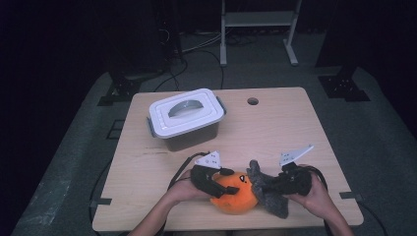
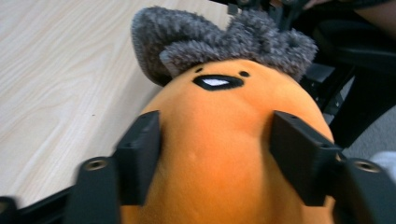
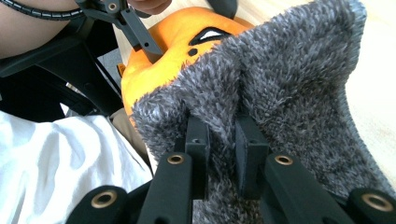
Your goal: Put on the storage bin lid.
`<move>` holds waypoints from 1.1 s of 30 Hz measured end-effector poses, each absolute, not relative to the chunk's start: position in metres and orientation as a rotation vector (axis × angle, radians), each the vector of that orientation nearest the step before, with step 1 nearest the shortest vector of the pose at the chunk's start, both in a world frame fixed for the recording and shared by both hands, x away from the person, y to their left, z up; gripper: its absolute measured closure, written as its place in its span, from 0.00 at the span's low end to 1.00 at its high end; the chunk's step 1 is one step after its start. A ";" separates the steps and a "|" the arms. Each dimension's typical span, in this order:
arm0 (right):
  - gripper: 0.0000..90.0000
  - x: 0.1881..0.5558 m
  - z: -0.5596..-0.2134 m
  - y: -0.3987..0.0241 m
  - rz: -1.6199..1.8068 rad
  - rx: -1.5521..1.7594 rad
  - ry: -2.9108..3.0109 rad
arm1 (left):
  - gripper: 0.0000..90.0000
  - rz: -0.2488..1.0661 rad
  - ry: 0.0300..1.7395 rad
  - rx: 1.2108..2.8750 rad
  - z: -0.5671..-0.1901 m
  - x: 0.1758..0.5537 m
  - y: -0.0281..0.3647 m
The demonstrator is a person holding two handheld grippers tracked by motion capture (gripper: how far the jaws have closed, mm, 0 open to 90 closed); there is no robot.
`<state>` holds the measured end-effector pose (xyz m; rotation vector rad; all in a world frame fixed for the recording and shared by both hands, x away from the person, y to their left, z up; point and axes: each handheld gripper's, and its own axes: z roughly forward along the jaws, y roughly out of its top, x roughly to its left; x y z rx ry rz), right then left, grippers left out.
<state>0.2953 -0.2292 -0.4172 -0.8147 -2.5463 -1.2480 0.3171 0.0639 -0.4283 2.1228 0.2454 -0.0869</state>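
— Why gripped from both ends?
— Left tongs (image 2: 212,158) squeezing orange plush toy (image 2: 224,140) at near table (image 1: 275,123) edge, anchoring it; right tongs (image 3: 223,149) pinched narrow on grey fuzzy cover (image 3: 289,93), likely for pulling apart.
— And lidded box (image 1: 187,118)?
— Well behind, closed.

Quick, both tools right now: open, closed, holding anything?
Left tool: closed around the orange plush body, pads pressing its sides.
Right tool: shut, pinching a fold of the grey fuzzy part of the plush.
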 end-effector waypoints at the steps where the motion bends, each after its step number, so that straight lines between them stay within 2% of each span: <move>1: 0.86 0.295 -0.418 -0.230 -1.245 -0.815 -2.546 | 0.45 -0.066 0.228 2.129 -0.427 0.315 0.063; 4: 0.86 0.295 -0.418 -0.231 -1.243 -0.815 -2.543 | 0.56 -0.024 0.208 2.133 -0.425 0.312 0.063; 10: 0.87 0.296 -0.415 -0.238 -1.281 -0.823 -2.501 | 0.63 0.023 0.193 2.117 -0.416 0.310 0.066; 24: 0.87 0.294 -0.406 -0.296 -1.395 -1.008 -2.432 | 0.64 0.173 0.207 2.129 -0.405 0.309 0.073; 33: 0.87 0.292 -0.389 -0.341 -1.360 -1.195 -2.525 | 0.65 0.185 0.232 2.121 -0.403 0.311 0.078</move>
